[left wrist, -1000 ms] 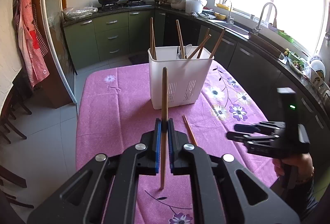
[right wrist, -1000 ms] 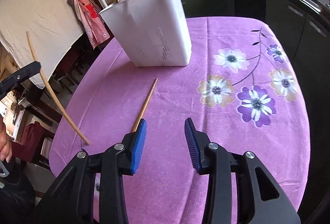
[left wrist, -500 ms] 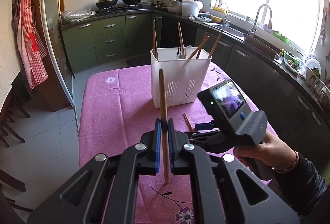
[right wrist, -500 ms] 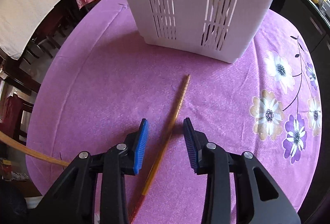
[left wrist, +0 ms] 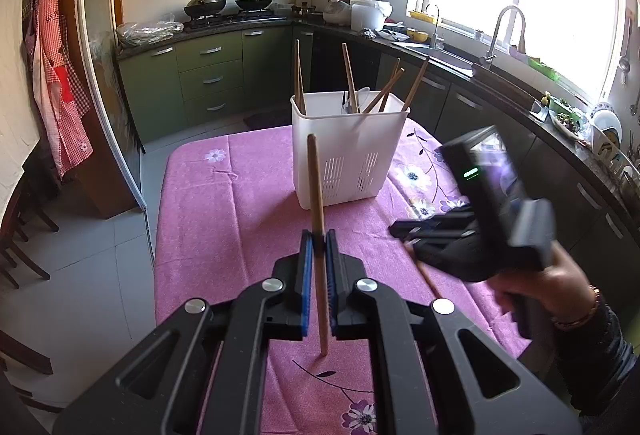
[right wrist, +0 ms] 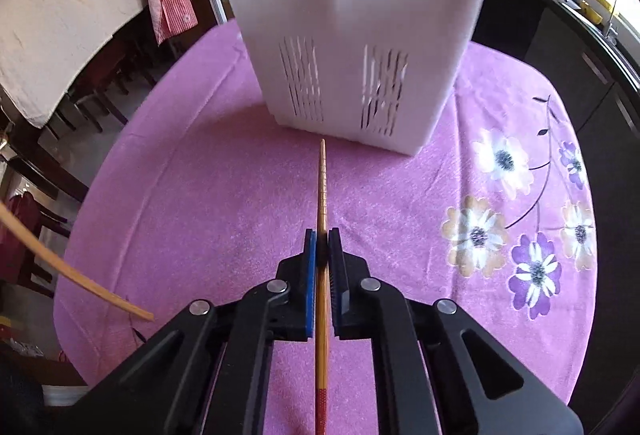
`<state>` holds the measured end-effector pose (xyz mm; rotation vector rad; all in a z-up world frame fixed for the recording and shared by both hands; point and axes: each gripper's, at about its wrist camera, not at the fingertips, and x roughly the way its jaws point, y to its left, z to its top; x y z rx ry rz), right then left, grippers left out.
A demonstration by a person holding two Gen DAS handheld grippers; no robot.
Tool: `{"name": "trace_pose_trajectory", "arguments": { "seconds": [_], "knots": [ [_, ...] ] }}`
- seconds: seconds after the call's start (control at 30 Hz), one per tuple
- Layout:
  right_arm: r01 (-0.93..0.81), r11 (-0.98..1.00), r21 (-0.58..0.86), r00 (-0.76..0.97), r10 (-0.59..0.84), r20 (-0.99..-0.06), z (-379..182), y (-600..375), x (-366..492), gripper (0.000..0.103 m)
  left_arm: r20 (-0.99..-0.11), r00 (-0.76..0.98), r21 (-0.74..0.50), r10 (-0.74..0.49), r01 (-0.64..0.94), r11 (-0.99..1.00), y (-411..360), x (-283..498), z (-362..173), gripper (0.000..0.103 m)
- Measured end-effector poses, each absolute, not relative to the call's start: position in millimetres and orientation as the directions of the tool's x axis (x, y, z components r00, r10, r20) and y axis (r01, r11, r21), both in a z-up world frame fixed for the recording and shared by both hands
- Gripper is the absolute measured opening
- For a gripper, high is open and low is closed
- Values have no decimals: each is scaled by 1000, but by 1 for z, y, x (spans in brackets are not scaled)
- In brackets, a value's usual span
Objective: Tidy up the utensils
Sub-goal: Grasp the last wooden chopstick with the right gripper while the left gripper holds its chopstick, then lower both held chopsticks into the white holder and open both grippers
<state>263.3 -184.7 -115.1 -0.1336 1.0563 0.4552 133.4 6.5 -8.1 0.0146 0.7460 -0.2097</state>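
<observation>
left gripper [left wrist: 316, 255]: black frame, blue pads, silver screws | right hand [left wrist: 548, 291]: dark sleeve, bracelet

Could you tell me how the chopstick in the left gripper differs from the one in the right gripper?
The left gripper holds its chopstick nearly upright, tip just above or on the tablecloth; the right gripper holds its chopstick flat along the cloth, pointing at the white caddy. The left chopstick looks plain; the right one has a red end. Both are wooden and clamped in shut grippers.
</observation>
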Motion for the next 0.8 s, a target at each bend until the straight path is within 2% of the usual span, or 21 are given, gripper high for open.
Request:
{"name": "trace_pose_trajectory", "arguments": {
  "seconds": [0.23, 0.53, 0.8],
  "knots": [
    [-416, 900, 132, 596, 379, -708, -37, -244, 208, 7, -675, 715, -54, -183, 199, 979, 5, 133, -7, 6],
    [-421, 893, 158, 661, 422, -620, -4, -282, 161, 7, -682, 708, -52, -183, 203, 978, 3, 141, 0, 6],
    [-456, 865, 210, 683, 492, -540, 49, -286, 179, 7, -652, 731, -44, -201, 228, 973, 1, 158, 50, 6]
  ]
}}
